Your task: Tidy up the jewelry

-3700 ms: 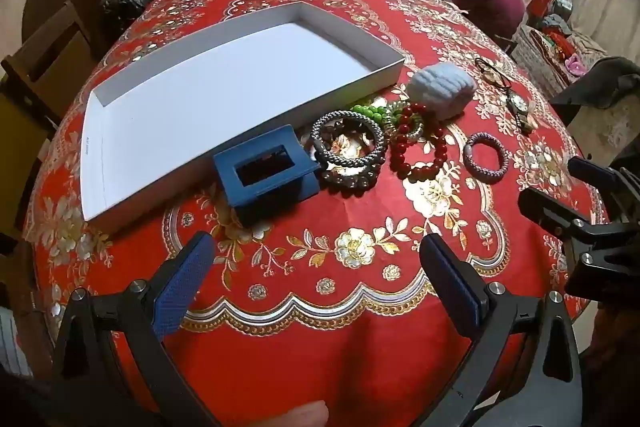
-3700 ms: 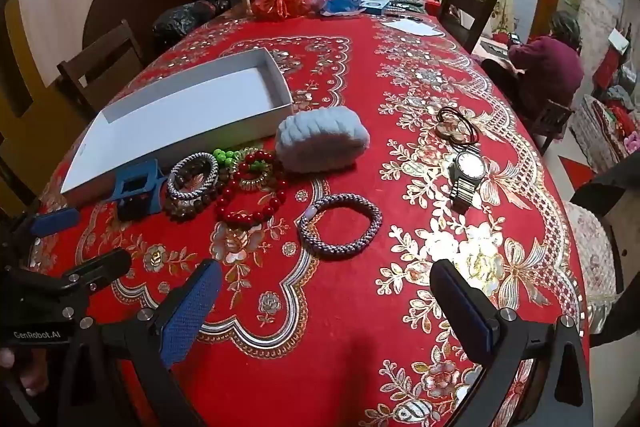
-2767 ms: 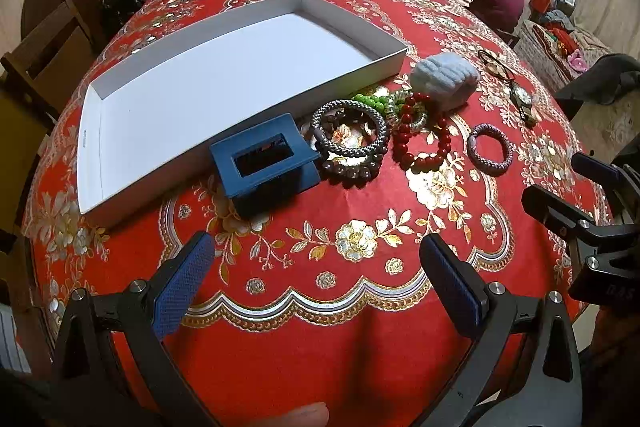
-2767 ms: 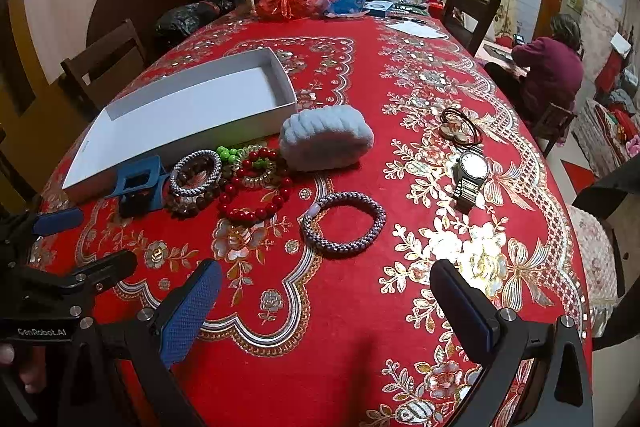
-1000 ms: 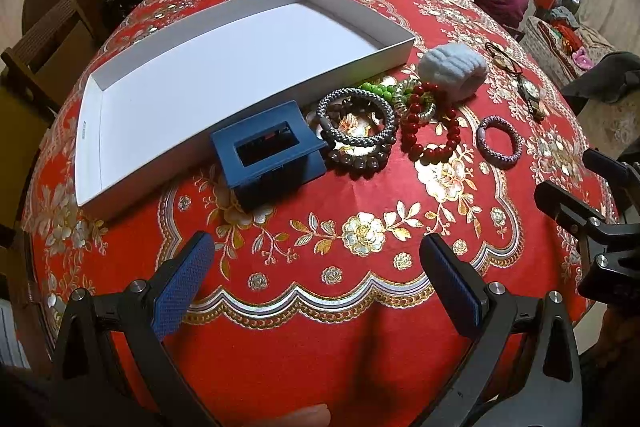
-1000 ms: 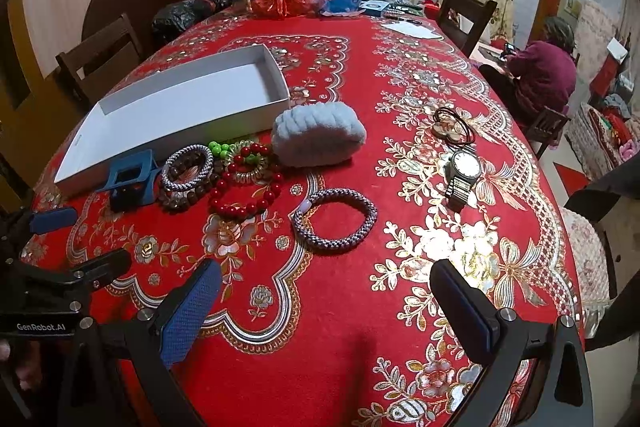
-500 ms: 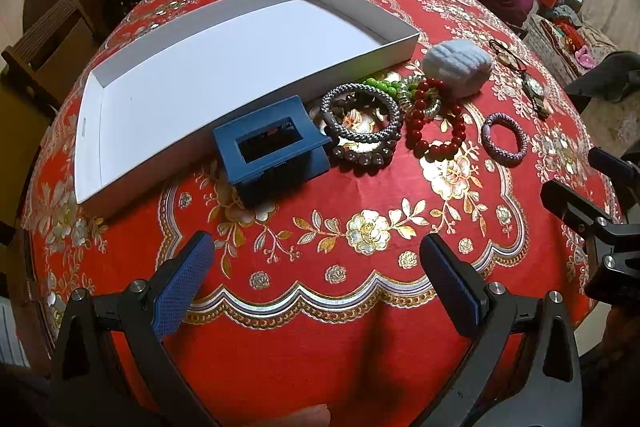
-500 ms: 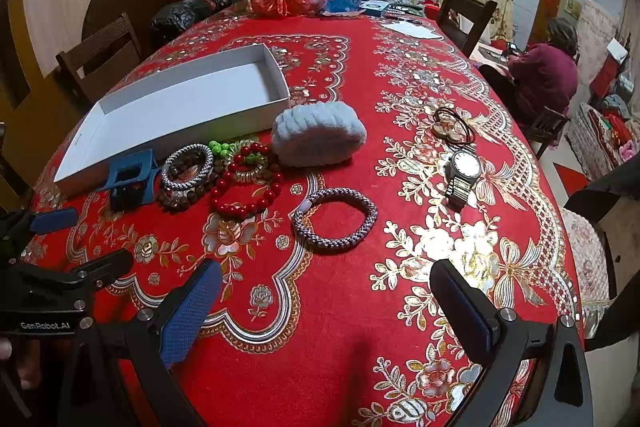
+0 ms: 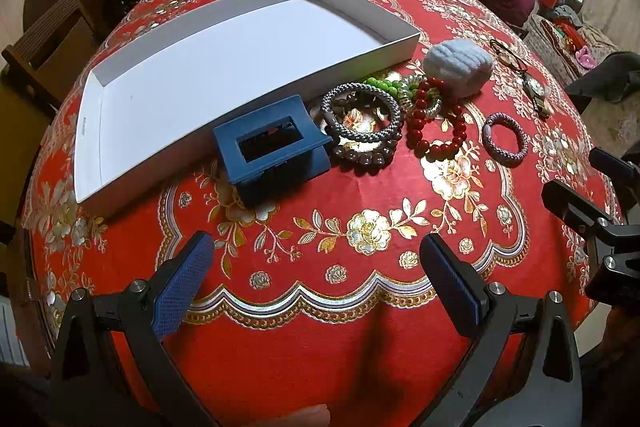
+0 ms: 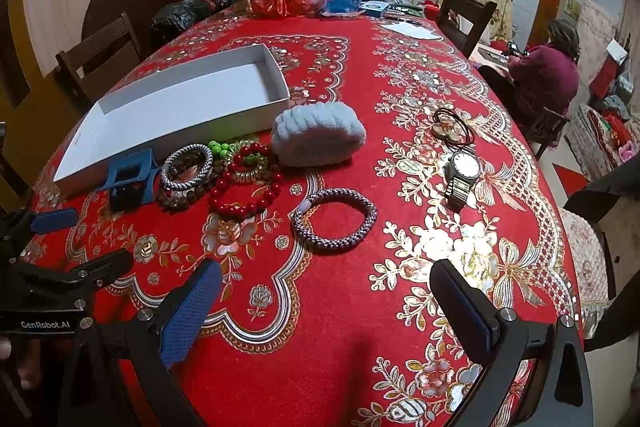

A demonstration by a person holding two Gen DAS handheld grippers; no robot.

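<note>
Tray point(image 9: 248, 67): white, empty, far left; long axis ran near-left to far-right.
Hair claw point(image 9: 268, 147): blue, rigid, touching tray's near wall; probably light, grip across body.
Bead bracelets point(image 9: 362, 119): clustered right of claw; likely slippery, pinch one band.
Purple bracelet point(image 10: 334, 223): lay flat, apart, nearest right gripper point(image 10: 324, 307).
Left gripper point(image 9: 316, 279): spread, empty.
Right gripper: spread, empty.
</note>
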